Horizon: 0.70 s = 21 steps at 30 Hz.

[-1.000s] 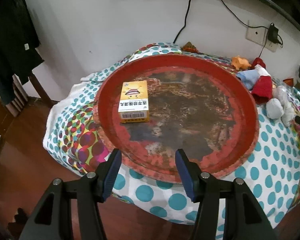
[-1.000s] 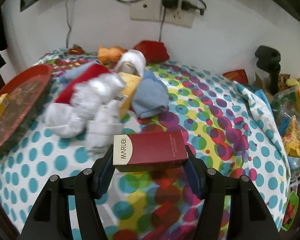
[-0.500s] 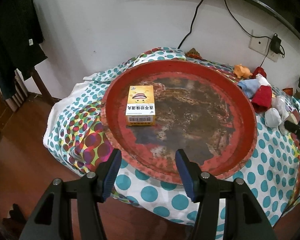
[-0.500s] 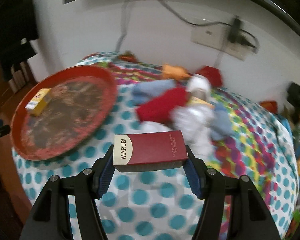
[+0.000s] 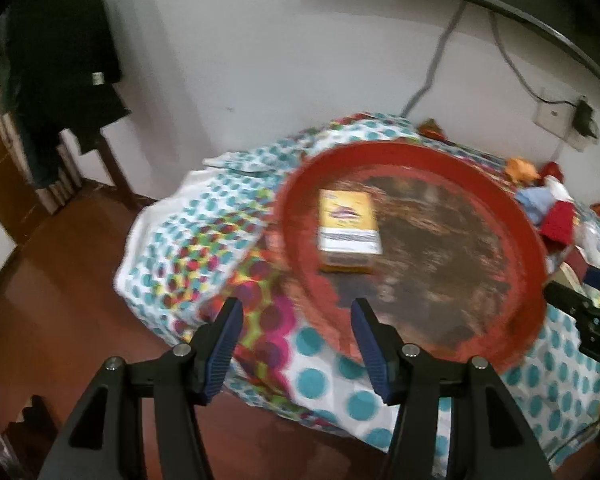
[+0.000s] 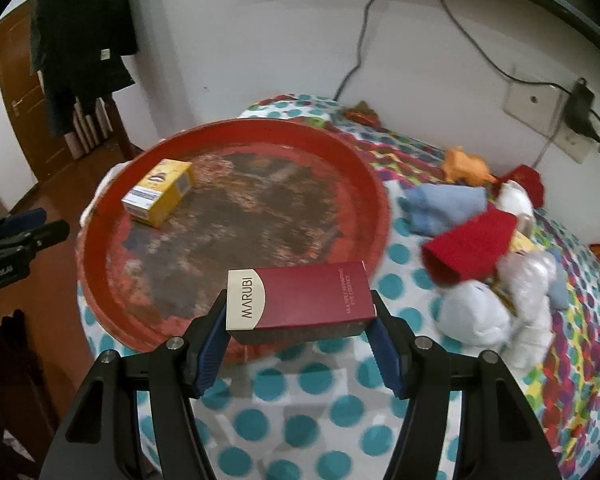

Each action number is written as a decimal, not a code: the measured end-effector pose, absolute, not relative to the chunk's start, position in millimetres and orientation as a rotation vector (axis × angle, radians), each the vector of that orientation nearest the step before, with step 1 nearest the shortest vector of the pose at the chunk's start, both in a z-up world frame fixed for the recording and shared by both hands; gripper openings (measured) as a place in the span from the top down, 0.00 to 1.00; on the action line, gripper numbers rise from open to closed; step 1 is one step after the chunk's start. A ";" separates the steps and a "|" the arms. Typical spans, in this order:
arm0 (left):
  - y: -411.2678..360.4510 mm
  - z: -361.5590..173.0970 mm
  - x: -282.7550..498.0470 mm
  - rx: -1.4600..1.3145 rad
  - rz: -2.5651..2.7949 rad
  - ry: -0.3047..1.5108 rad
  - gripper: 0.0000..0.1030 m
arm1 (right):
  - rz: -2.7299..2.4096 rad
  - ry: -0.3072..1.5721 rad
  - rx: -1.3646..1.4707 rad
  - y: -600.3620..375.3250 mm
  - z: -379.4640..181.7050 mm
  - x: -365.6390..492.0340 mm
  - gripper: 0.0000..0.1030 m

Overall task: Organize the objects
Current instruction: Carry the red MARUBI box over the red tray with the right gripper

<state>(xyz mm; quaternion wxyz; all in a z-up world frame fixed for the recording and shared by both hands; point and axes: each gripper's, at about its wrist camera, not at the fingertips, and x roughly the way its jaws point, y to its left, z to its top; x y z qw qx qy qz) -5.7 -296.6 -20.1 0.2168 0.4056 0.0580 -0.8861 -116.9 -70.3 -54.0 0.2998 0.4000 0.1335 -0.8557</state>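
A round red tray (image 5: 512, 216) (image 6: 372, 192) lies on a dotted cloth with a yellow box (image 5: 347, 236) (image 6: 158, 192) in its left part. My right gripper (image 6: 300, 320) is shut on a dark red MARUBI box (image 6: 300, 300) and holds it above the tray's near right rim. My left gripper (image 5: 296, 320) is open and empty, off the table's near left edge; it also shows in the right wrist view (image 6: 20, 232). The right gripper shows at the right edge of the left wrist view (image 5: 580, 304).
A pile of socks and cloths, red (image 6: 472, 248), blue (image 6: 440, 204), white (image 6: 480, 312) and orange (image 6: 464, 168), lies right of the tray. A wall socket with a plug (image 6: 580, 120) is behind. A dark garment hangs on a chair (image 6: 80, 48) at the left over wooden floor (image 5: 60, 300).
My right gripper has swung left with the MARUBI box, from over the cloth to the tray's rim. My left gripper has drawn back and to the left, away from the tray.
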 end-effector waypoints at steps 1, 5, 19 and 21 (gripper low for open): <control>-301.4 -19.9 -4.8 1.118 -2.442 0.168 0.44 | -2.256 0.351 1.064 -76.6 -54.6 -116.8 0.41; -315.6 -21.5 -1.2 1.119 -2.435 0.241 0.44 | -2.229 0.402 1.064 -99.4 -59.3 -117.3 0.41; -308.4 -27.4 -8.1 1.157 -2.444 0.201 0.44 | -2.221 0.523 1.133 -151.6 -82.0 -153.0 0.41; -308.0 -28.8 -8.7 1.167 -2.447 0.206 0.44 | -2.225 0.543 1.141 -156.2 -83.6 -157.2 0.41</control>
